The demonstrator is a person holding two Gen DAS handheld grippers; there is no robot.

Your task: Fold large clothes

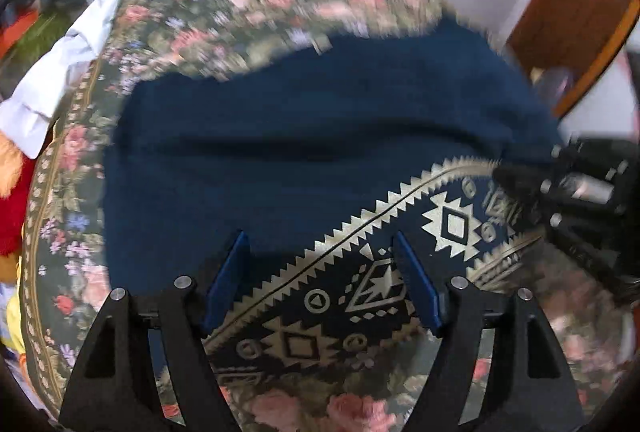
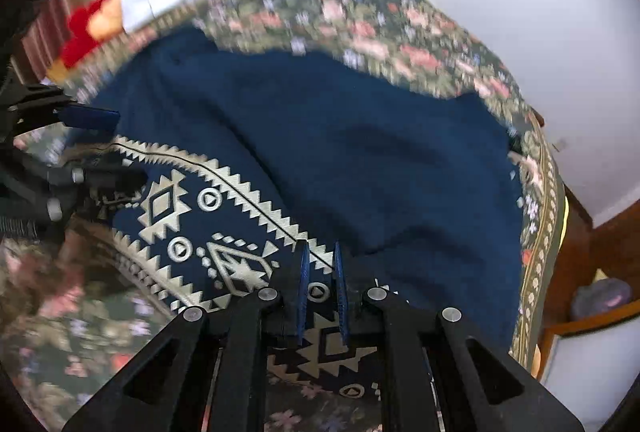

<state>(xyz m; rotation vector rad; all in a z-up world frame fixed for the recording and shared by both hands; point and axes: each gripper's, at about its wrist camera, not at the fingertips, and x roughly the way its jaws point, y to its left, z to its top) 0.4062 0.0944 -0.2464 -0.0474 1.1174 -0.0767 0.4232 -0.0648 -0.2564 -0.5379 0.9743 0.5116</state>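
Navy garment point(image 1: 320, 136) with a cream geometric border band point(image 1: 400, 256) is lying spread across the floral bedspread point(image 1: 248, 8), filling the middle of both views, the band running diagonally through the lower half of each frame. Folding appears to be at an early stage: the cloth is lying mostly flat in one broad layer, with shallow wrinkles and no finished crease visible, so most of the folds are judged to be remaining. The left gripper point(image 1: 320, 280) is hovering over the band with its jaws standing wide apart and nothing pressed between them. The right gripper point(image 2: 322, 296) is pinching the band's edge, its jaws nearly together on the cloth. Bedspread is showing bare along the upper part of both frames, offering room for carrying the hem across. A white cloth point(image 1: 60, 72) is lying at the left edge, and a wooden furniture piece point(image 1: 572, 16) is standing at the upper right.
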